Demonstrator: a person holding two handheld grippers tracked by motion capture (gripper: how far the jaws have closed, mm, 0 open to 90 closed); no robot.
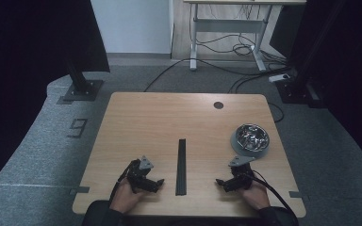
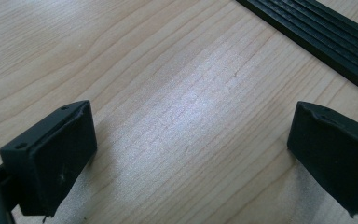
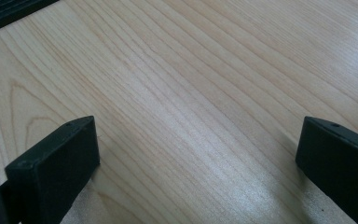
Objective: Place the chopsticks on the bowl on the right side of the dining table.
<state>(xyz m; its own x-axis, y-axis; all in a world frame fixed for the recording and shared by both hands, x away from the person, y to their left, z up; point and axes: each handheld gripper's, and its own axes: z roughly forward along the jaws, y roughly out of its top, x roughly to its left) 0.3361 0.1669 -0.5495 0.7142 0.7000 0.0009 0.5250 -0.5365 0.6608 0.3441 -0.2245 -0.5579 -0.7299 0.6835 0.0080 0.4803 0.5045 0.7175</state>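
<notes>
On the near part of the wooden table [image 1: 169, 117], the person's 2 hands each rest a gripper on the top, 1 on either side of a long black strip [image 1: 181, 166] that lies lengthwise down the middle of the near half. The left gripper [image 1: 158, 183] sits just to the left of the strip, its tip pointing toward it, and the left hand [image 1: 125, 197] holds it from below at the table's near edge. In the left gripper view its 2 black jaws stand spread wide, with nothing but bare wood grain between them, and the ribbed strip crosses the upper right corner of that view, near but apart from the jaws. The right gripper [image 1: 221, 182] lies just to the right of the strip, pointing back toward it, held by the right hand [image 1: 257, 195], with a cable [image 1: 273, 193] trailing off toward the near right corner. In the right gripper view its jaws are likewise spread wide over bare wood, holding nothing, and a dark edge of the strip shows in the upper left corner. Behind the right gripper, near the table's right edge, stands a shiny metal bowl [image 1: 251, 137] with glinting contents too small to make out. A small dark round hole [image 1: 218, 105] marks the far right part of the tabletop.
</notes>
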